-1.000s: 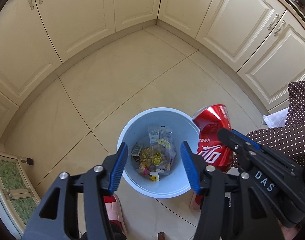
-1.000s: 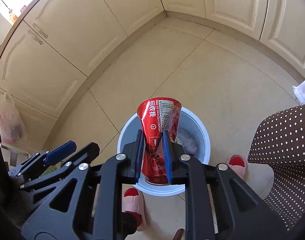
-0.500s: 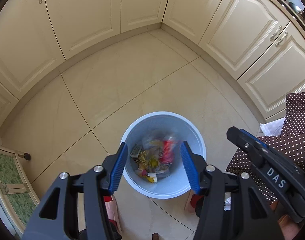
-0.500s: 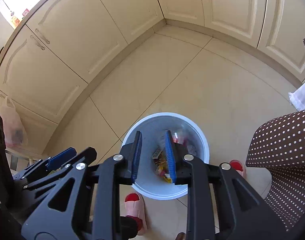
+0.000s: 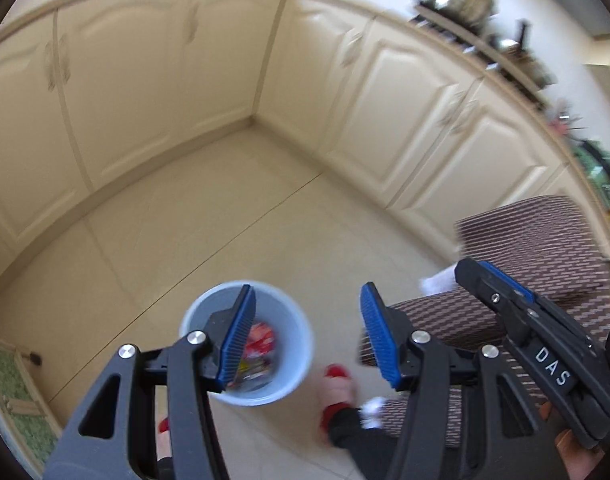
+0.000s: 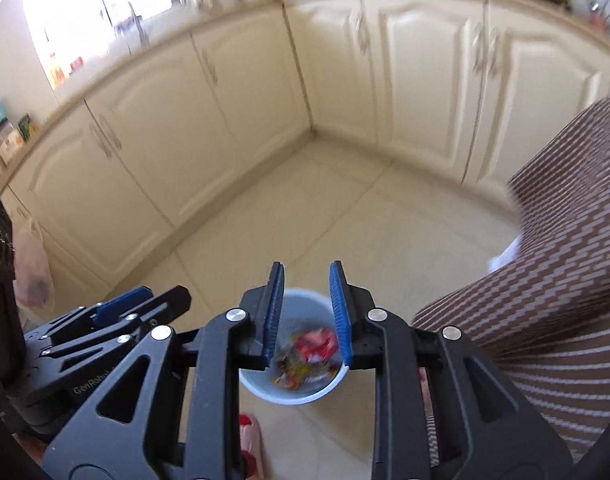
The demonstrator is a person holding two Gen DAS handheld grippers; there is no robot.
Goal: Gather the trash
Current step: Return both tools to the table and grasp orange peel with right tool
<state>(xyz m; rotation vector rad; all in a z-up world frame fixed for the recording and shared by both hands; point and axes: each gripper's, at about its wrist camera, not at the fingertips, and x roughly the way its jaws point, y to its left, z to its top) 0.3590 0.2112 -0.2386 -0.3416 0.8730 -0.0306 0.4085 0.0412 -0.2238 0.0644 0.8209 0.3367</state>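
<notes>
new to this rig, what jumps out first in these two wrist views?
The pale blue trash bin on the tiled floor, low in both views, with a red crushed can lying on colourful wrappers inside. Both tools frame it with nothing between their blue pads: the left tool gapes wide, the right tool stands narrower. A brown dotted cloth fills the right side, and cream cabinets wrap the background, blurred.

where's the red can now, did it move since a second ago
Yes. It left the right gripper, whose jaws now stand apart with nothing between them, and dropped into the blue bin on the floor, where the red can lies among the wrappers.
</notes>
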